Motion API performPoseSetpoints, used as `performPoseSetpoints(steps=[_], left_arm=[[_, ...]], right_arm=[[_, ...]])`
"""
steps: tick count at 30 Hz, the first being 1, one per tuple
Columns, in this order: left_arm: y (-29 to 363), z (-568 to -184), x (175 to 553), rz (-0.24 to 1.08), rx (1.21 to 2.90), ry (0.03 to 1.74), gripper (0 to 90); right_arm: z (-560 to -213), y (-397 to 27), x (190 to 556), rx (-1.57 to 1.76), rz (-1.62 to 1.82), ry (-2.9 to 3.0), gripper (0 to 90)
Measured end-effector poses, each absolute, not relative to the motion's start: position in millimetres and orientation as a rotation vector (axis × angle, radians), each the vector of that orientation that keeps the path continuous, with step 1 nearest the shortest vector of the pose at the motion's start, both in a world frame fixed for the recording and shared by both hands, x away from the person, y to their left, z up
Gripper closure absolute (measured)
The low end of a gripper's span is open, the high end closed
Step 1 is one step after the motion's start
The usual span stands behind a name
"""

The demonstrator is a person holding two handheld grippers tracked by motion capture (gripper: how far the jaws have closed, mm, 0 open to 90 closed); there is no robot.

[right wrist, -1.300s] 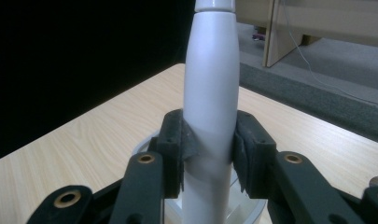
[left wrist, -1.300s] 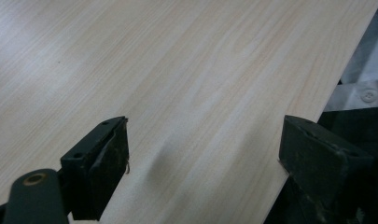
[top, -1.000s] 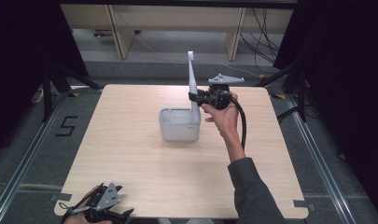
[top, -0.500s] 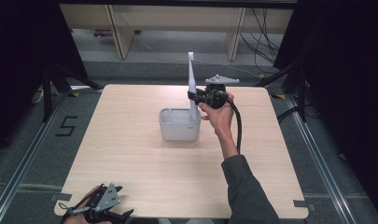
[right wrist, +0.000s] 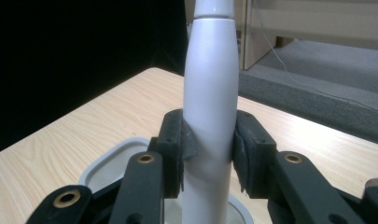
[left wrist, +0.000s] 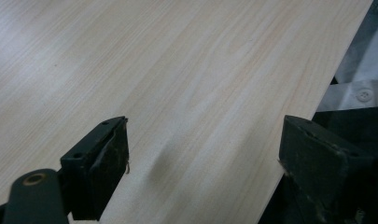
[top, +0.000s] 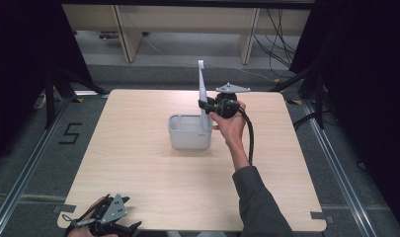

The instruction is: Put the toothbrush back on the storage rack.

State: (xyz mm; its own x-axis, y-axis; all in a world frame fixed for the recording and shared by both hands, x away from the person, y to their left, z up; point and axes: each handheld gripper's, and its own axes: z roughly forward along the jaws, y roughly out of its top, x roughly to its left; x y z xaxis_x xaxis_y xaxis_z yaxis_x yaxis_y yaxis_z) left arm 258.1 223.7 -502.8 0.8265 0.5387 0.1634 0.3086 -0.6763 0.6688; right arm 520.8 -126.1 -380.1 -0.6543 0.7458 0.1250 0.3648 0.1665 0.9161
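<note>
Black gripper (top: 205,104), grey plate, dark sleeve (top: 257,202).

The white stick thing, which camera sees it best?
The high view: the whole white stick stands upright, its lower end in the grey tub, clamped by the right gripper. The right gripper view shows its thick middle close up between the pads. The left gripper view looks at the table.

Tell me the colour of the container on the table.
Light grey container, clearest in the high view.
</note>
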Motion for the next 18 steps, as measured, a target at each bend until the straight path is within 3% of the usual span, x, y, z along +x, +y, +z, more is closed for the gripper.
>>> performPoseSetpoints(steps=[18], left_arm=[[223,-504,258,0.462,2.359,0.615,15.7]], right_arm=[[-394,-131,515,1.052,1.424,2.103,66.4]])
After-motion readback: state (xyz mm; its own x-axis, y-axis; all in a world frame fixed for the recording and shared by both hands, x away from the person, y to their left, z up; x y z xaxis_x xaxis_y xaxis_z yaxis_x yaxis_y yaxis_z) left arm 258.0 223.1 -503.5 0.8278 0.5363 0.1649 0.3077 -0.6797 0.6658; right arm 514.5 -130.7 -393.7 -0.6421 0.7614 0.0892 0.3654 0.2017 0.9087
